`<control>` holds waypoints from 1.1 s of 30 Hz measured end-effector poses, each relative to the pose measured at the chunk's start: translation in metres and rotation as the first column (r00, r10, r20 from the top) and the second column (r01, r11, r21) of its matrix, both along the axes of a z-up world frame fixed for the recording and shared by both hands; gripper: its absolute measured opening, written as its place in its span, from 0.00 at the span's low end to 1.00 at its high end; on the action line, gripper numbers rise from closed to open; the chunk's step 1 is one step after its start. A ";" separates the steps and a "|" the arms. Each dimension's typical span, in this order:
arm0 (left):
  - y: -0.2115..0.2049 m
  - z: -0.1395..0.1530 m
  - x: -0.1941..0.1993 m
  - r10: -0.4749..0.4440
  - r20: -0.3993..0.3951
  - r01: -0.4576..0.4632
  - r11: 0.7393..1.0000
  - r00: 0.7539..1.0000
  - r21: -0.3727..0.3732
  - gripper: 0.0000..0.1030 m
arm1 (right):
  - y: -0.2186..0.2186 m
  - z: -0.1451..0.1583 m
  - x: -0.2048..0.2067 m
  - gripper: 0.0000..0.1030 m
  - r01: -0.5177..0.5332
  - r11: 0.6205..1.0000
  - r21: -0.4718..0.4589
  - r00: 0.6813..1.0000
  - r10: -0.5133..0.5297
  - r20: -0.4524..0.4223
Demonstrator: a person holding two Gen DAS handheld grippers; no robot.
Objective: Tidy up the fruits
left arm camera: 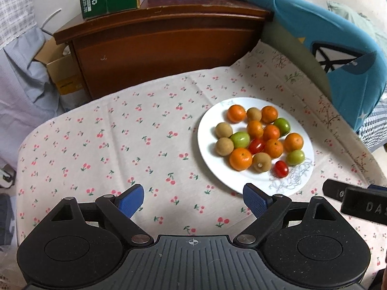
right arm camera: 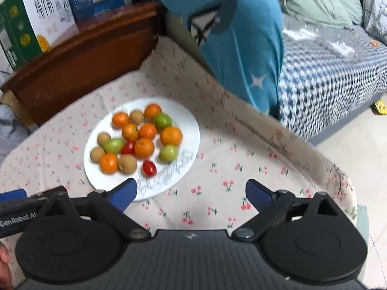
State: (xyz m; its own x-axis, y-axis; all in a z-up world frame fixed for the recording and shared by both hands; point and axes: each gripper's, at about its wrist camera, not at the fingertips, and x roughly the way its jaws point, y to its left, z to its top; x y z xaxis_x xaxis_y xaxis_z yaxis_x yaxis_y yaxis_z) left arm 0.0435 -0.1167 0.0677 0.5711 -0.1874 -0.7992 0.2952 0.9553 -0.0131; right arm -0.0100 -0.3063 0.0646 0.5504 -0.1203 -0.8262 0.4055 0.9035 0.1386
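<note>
Left wrist view: table (left arm camera: 121,145) under cherry-print cloth; wooden cabinet (left arm camera: 164,48) upper centre. White plate (left arm camera: 210,159) of mixed fruits (left arm camera: 256,137), right of centre. Red tomato (left arm camera: 281,168) lies long axis upright in frame. Left tongs (left arm camera: 193,203) apart, empty.

Right wrist view: plate (right arm camera: 188,130) centre-left; bed (right arm camera: 333,72) upper right. Right tongs (right arm camera: 191,195) apart, empty.

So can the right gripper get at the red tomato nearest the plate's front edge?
Probably yes: the right gripper is open and empty, and the red tomato sits apart on the plate, nothing between them.
</note>
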 end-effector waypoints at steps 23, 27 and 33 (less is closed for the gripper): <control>-0.002 -0.015 0.012 0.044 -0.017 -0.043 0.998 0.999 0.044 0.88 | 0.016 -0.013 0.022 0.93 -0.032 0.999 -0.032 0.999 0.031 -0.036; -0.003 -0.017 0.013 0.041 -0.017 -0.040 0.998 0.999 0.053 0.88 | 0.018 -0.014 0.024 0.93 -0.039 0.999 -0.038 0.999 0.038 -0.035; -0.005 -0.020 0.013 0.046 -0.013 -0.045 0.996 0.999 0.075 0.88 | 0.023 -0.017 0.028 0.93 -0.052 0.997 -0.059 0.998 0.049 -0.043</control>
